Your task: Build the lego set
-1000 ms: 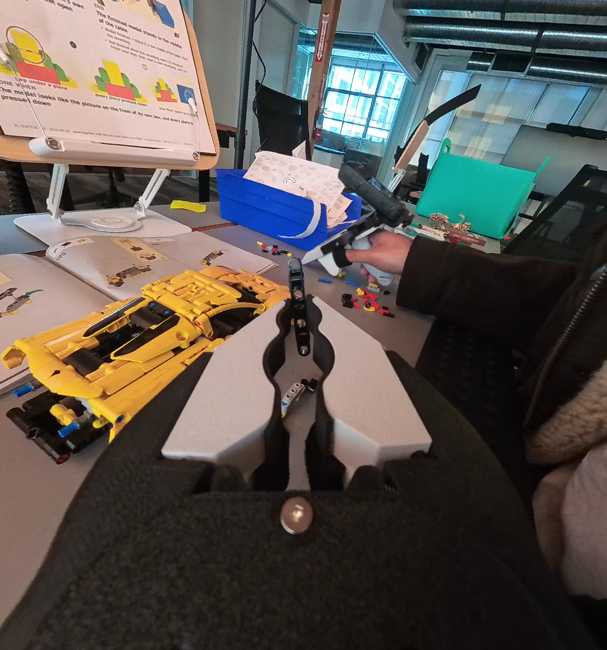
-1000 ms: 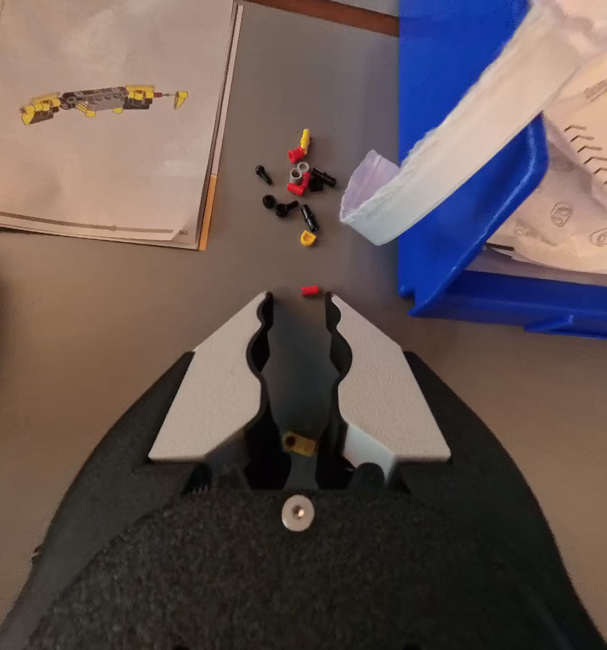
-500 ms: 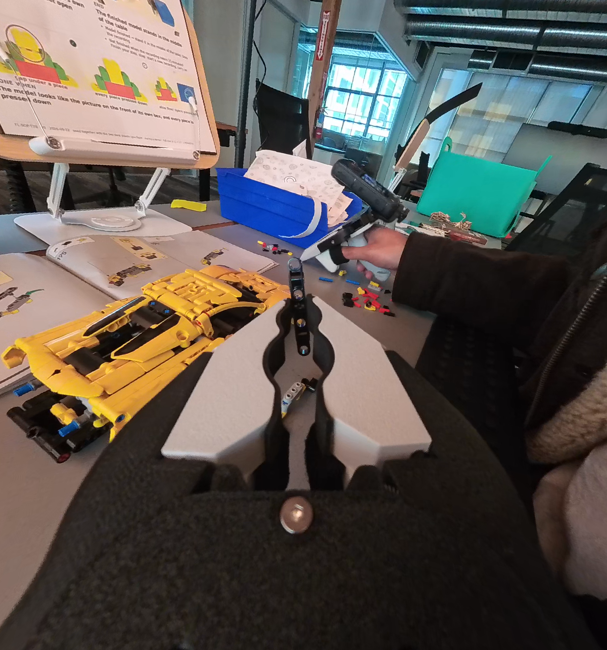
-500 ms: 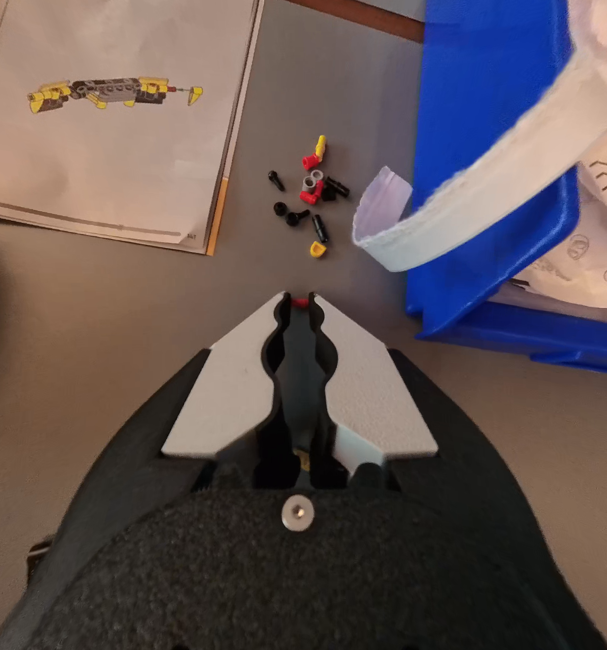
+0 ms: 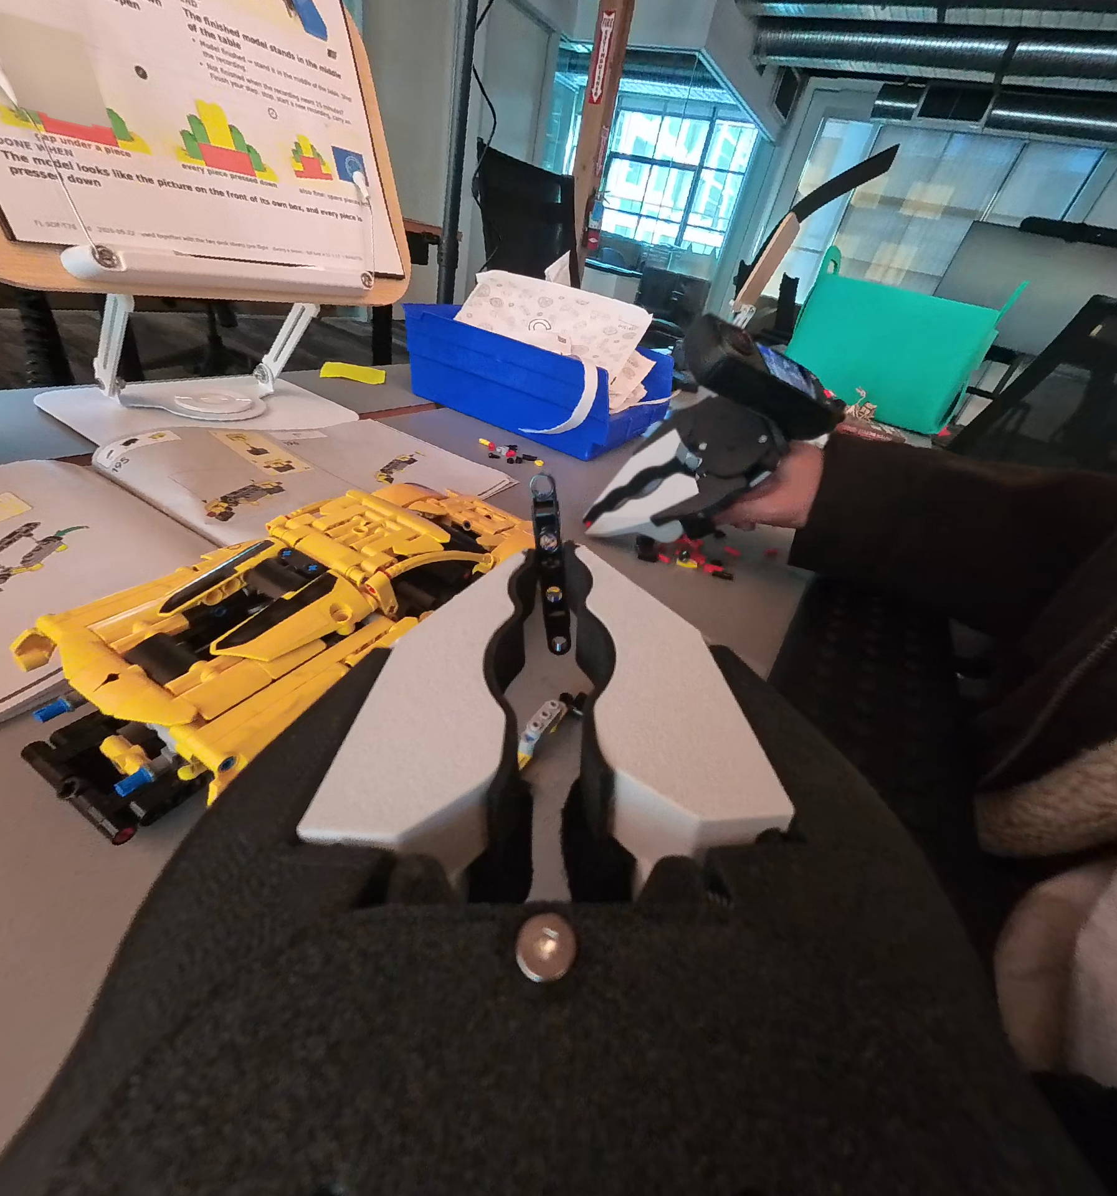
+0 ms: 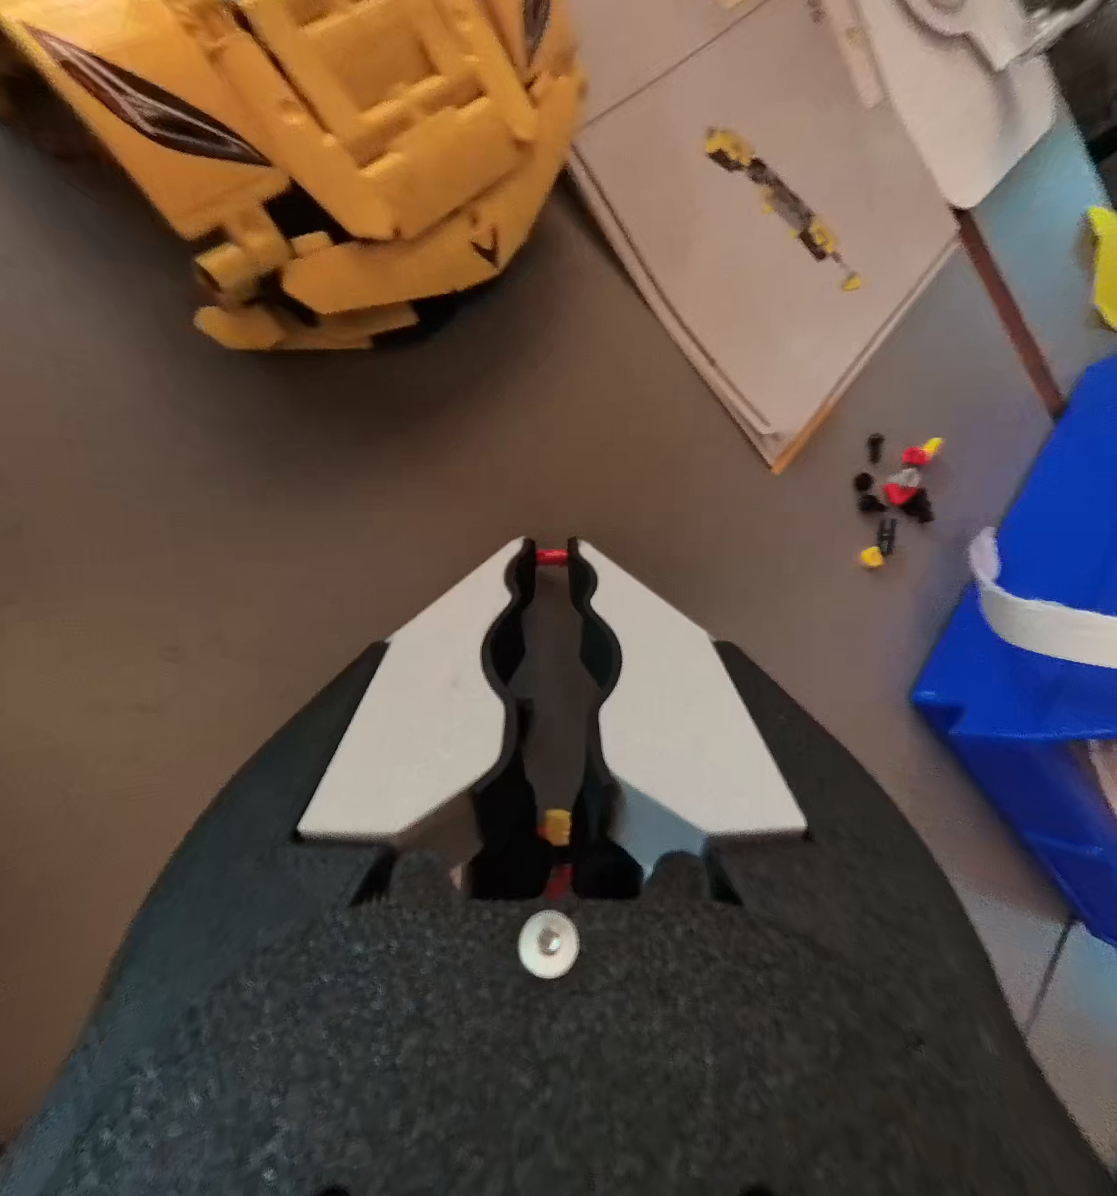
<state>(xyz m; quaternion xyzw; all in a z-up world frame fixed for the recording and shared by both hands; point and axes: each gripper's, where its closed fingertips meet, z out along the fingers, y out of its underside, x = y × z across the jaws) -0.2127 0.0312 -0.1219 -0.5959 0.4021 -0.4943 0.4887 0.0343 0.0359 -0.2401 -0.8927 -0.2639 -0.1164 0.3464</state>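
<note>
Lifting away from the small pile of loose pieces (image 6: 895,495) beside the blue bin (image 6: 1060,647), your right tongs (image 6: 550,550) had swung from there toward the yellow car model (image 6: 322,162), now pinching the small red pin (image 6: 551,555) that half a second before lay at their tips on the desk (image 6: 154,485). Your left tongs (image 5: 552,569) stayed clamped on the upright black beam (image 5: 550,563), with the car model (image 5: 271,602) just to their left across the open instruction booklet (image 5: 322,459). Between the two tongs only bare desk and scattered pieces lay.
</note>
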